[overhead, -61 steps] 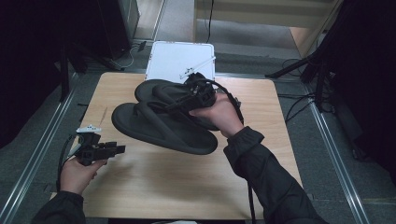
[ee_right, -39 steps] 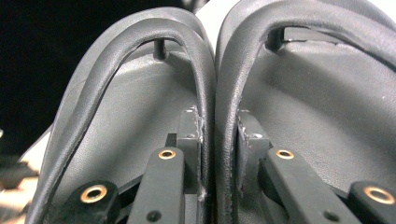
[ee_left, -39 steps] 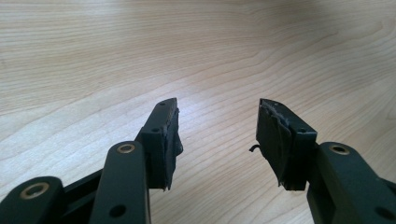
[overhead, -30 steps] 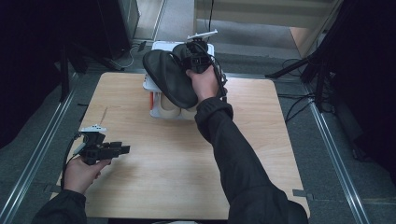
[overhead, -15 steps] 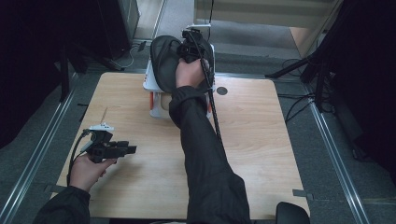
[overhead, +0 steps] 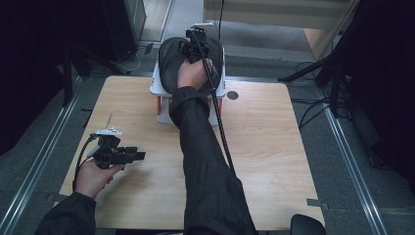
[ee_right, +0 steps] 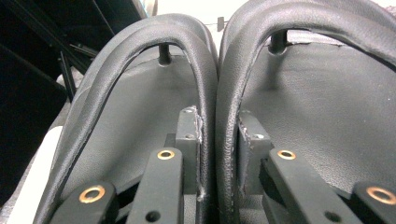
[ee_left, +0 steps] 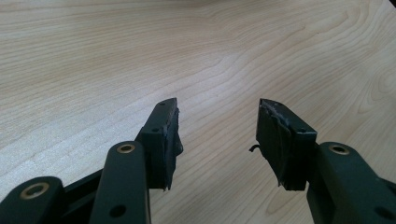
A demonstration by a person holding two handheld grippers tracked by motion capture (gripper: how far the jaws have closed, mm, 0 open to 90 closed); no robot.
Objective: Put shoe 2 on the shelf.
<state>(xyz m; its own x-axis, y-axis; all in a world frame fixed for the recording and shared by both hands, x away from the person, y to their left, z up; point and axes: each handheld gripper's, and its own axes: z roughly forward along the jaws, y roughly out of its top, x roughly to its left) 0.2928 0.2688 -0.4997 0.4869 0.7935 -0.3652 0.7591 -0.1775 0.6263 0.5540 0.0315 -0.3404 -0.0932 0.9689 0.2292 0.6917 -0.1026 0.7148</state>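
While 2 black sandals (overhead: 172, 63) are pinched by their inner straps (ee_right: 217, 93) in the right gripper (overhead: 193, 46), they are held over the white rack (overhead: 157, 81) at the table's (overhead: 274, 147) far edge (placing seems the step in hand). Next, lowering and a careful release are called for. The left gripper (ee_left: 217, 135) is held open and empty, low over the wood.

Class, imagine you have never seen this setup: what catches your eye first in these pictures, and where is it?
First, the pair of black flip-flops at the table's far edge, over a white rack. The right claw is shut on their two inner straps, pressed side by side. Near the table's front left, the left claw hangs open with nothing between its jaws.
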